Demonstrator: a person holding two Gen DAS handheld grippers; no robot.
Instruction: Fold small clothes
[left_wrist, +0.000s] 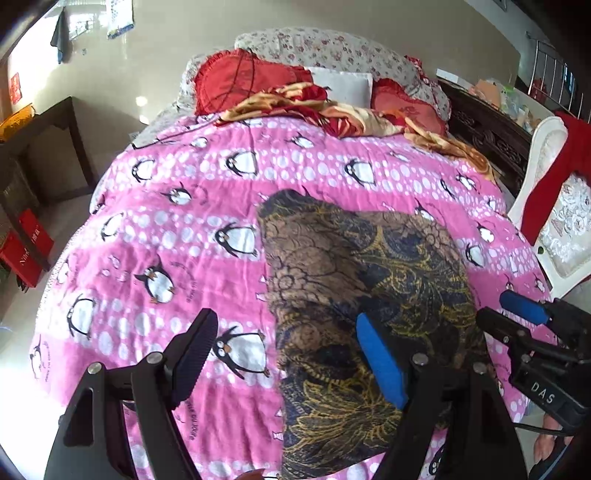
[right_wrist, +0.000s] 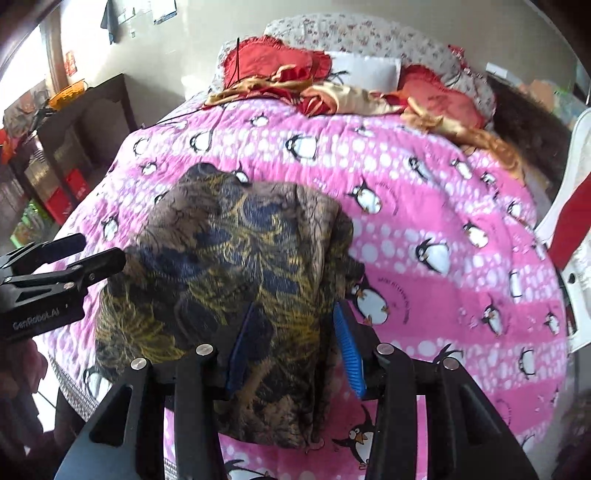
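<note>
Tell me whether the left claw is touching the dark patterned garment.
Apart. The left wrist view shows the left claw open above the garment, its fingers lifted clear of the cloth and pink penguin blanket.

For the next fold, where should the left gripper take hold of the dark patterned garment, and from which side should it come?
Probably the left edge of the dark patterned garment. That edge lies flat and free on the pink penguin blanket, and the left gripper hovers open right above it, one finger over blanket, one over cloth. Come down from the blanket side. The right gripper already straddles the near right part.
</note>
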